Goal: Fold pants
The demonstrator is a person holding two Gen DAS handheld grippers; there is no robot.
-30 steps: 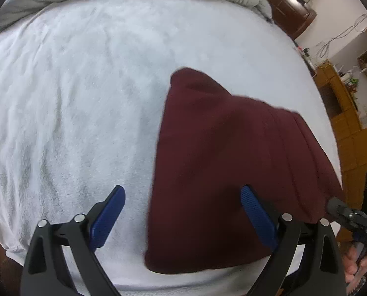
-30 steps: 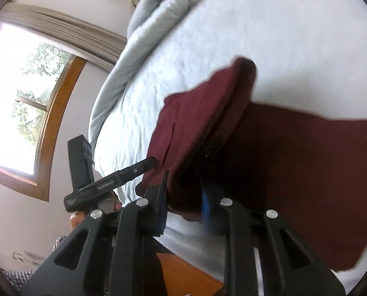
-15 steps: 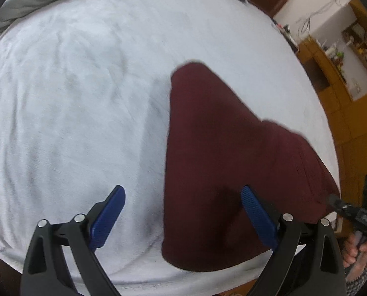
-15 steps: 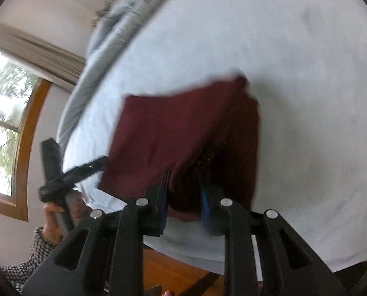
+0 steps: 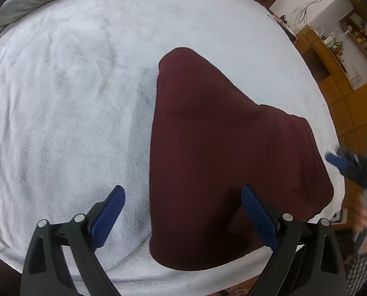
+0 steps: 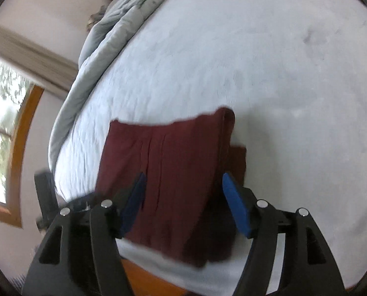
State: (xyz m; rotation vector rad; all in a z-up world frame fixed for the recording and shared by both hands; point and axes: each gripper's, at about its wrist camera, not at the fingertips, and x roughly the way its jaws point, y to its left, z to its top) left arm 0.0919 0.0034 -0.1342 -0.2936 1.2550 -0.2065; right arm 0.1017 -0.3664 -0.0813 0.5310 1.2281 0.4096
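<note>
A white fleecy bed cover (image 5: 72, 103) fills both views, with a grey quilt (image 6: 104, 39) bunched along its far edge. On it, near the close edge of the bed, lie the folded maroon pants (image 5: 220, 160), flat in a thick stack with a lower layer jutting out on one side in the right wrist view.

The left gripper (image 5: 183, 212) hovers above with fingers spread wide; the pants' left edge falls between them, untouched. The right gripper (image 6: 183, 202) is opening, its blue pads (image 6: 235, 204) clear of the cloth on either side of the stack, nothing pinched.

Wooden shelving (image 5: 343, 56) with cables and small clutter stands past the bed; a wood-framed window (image 6: 1, 133) is on the other side. No writing is legible.
</note>
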